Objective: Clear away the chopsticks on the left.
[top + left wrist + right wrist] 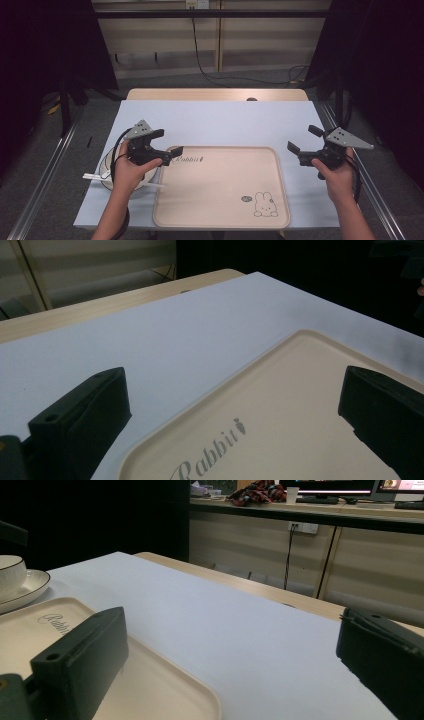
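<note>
High view: both hands just hovering, nothing picked up yet.
The left hand-held gripper (166, 144) and the right hand-held gripper (303, 139) both hang with jaws wide apart and empty, on either side of the beige tray (220, 220) at the near middle of the table (225, 122). Looks like the start; next I'd guess the left one swings over to the bowl and plate (106, 165) just left of the tray.

Beige tray (220, 187) flat on counter, centre-front, nothing on it. "Rabbit" script at its far-left corner, bunny print near-right. Rounded corners, raised rim.
</note>
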A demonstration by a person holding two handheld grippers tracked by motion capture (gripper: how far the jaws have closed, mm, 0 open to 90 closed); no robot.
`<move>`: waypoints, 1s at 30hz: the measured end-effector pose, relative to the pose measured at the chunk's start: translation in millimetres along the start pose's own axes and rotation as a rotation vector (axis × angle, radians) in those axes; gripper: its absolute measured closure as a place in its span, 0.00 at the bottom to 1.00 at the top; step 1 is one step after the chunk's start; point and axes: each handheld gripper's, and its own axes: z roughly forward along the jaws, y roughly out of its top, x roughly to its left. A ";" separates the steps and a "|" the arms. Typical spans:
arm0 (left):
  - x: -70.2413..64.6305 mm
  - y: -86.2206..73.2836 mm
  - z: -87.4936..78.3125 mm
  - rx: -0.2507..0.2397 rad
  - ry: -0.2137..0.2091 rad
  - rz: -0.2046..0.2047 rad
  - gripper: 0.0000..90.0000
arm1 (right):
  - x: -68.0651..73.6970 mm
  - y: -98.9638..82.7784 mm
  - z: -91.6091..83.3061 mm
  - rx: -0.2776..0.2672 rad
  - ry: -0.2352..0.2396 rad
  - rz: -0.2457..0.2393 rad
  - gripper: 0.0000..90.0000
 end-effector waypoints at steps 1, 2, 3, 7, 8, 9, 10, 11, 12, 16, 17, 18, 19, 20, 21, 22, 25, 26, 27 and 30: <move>0.0 0.0 0.0 0.000 0.000 0.000 0.00 | 0.0 0.0 0.0 0.000 0.000 0.000 0.00; 0.7 0.1 -0.5 0.004 -0.007 0.002 0.00 | 0.3 -0.1 -0.3 -0.001 -0.004 -0.001 0.00; 0.6 0.5 -1.0 0.005 0.004 0.002 0.00 | 0.5 -0.3 -0.6 0.003 -0.002 -0.003 0.00; -0.5 2.6 -1.3 0.047 0.007 0.021 0.00 | 1.7 -0.9 0.1 0.018 0.004 -0.022 0.00; -1.0 3.1 -1.1 0.056 0.007 0.030 0.00 | 1.7 -0.9 0.1 0.018 0.004 -0.022 0.00; -1.3 3.6 -1.4 0.064 0.007 0.032 0.00 | 1.4 -1.0 0.4 0.017 0.009 -0.018 0.00; -0.8 3.6 -1.5 0.066 -0.007 0.030 0.01 | 0.9 -1.1 0.8 0.013 0.018 -0.014 0.00; -0.7 3.9 -2.3 0.072 -0.004 0.029 0.01 | 1.0 -1.1 1.1 0.013 0.015 -0.009 0.00; -0.2 4.1 -2.9 0.081 -0.006 0.035 0.01 | 0.8 -1.2 1.1 0.013 0.014 -0.007 0.00; 1.2 5.4 -6.1 0.138 0.001 0.057 0.02 | 0.0 -1.5 1.2 0.014 0.020 -0.003 0.00; 1.7 5.6 -6.5 0.156 0.001 0.068 0.02 | -0.3 -1.4 1.2 0.017 0.025 0.003 0.00; 1.4 5.6 -6.7 0.168 0.004 0.071 0.03 | -0.5 -1.7 1.8 0.010 0.028 0.008 0.00; 0.8 5.9 -7.3 0.197 0.005 0.081 0.03 | -0.7 -1.6 1.9 0.010 0.031 0.010 0.00; 0.4 5.9 -6.9 0.214 -0.007 0.089 0.04 | -0.5 -1.4 2.1 0.008 0.034 0.010 0.00; -0.3 6.6 -7.6 0.243 0.006 0.110 0.05 | -0.2 -1.3 2.2 0.007 0.031 0.008 0.00; -0.1 6.9 -7.8 0.261 0.003 0.126 0.05 | 0.3 -1.2 2.4 0.009 0.030 0.013 0.00; -0.4 8.1 -9.5 0.304 0.003 0.143 0.06 | 1.0 -1.7 3.1 0.013 0.037 -0.002 0.00; -1.0 7.5 -9.4 0.304 -0.013 0.139 0.06 | 1.5 -1.8 3.1 0.016 0.039 0.002 0.00; -1.2 7.6 -10.1 0.315 -0.016 0.151 0.07 | 2.7 -1.9 3.3 0.016 0.044 -0.002 0.00; -5.3 5.8 -9.2 0.328 -0.030 0.146 0.07 | 3.9 -1.7 3.2 0.019 0.048 -0.012 0.00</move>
